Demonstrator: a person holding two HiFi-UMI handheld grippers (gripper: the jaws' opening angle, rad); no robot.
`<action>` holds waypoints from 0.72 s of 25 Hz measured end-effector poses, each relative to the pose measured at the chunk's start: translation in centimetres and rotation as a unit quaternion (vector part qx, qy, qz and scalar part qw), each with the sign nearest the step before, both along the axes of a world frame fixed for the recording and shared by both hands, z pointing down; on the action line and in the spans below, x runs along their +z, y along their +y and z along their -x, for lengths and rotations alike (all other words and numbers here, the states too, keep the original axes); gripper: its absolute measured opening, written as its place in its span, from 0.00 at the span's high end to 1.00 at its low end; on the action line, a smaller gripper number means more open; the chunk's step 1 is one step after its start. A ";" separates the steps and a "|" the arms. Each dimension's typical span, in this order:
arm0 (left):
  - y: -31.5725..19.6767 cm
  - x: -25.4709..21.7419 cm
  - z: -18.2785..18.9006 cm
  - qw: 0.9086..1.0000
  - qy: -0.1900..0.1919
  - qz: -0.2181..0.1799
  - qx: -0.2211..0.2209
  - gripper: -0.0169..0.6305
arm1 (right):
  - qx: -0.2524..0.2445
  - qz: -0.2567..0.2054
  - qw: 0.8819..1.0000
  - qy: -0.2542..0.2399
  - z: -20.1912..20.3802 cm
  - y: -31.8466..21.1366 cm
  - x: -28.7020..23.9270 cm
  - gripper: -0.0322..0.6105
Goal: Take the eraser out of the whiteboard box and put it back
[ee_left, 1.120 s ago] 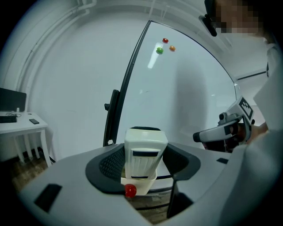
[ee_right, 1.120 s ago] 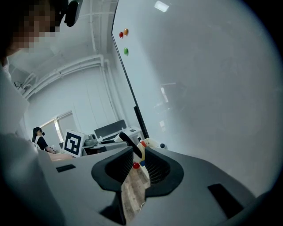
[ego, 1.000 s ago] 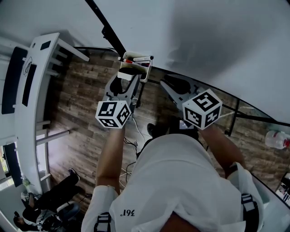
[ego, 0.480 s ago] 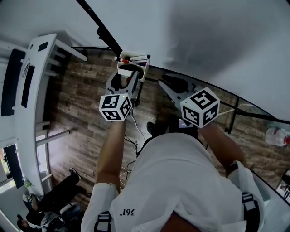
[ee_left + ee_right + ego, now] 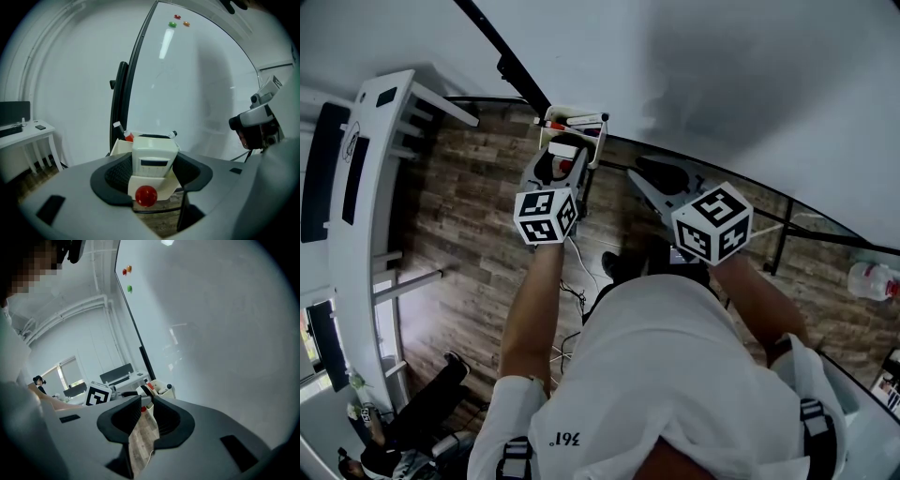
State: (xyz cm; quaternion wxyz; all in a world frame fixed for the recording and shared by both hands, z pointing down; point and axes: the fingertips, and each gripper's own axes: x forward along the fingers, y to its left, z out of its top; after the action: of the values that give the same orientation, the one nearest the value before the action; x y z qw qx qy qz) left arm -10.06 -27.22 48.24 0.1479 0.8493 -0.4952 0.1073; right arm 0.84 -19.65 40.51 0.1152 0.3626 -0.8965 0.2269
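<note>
Eraser [image 5: 154, 158] clamped between the left gripper's [image 5: 562, 162] jaws, standing in the whiteboard box [image 5: 159, 183]! Right gripper [image 5: 147, 400] beside the box, jaws narrowly apart, holding nothing.

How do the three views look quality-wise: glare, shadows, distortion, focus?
Head view: heavy fisheye bends the whiteboard edge, and a broad soft shadow lies across it. Left gripper view: dark round vignette, a bright light streak glares on the whiteboard, and the eraser in the left claw is sharp. Right gripper view: same vignette, right claw slightly soft, mosaic patch top left.
</note>
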 end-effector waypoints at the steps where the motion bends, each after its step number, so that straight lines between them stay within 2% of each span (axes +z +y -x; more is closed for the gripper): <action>1: 0.0 0.0 -0.1 1.000 -0.005 0.001 0.004 0.55 | 0.000 0.001 1.000 0.000 0.0 0.0 0.1 0.80; 7: 0.2 0.2 -0.4 0.999 -0.038 0.003 0.017 0.55 | 0.002 0.001 1.000 0.000 0.1 0.3 0.1 0.80; 18: 0.4 0.0 -0.3 0.999 -0.048 0.000 0.019 0.55 | 0.004 0.001 1.000 0.000 0.1 1.0 0.2 0.80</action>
State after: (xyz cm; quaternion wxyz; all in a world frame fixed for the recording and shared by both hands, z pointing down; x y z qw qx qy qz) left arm -9.79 -26.80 48.26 0.1222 0.8526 -0.4852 0.1509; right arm 0.75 -18.65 40.68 0.1145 0.3663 -0.8947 0.2286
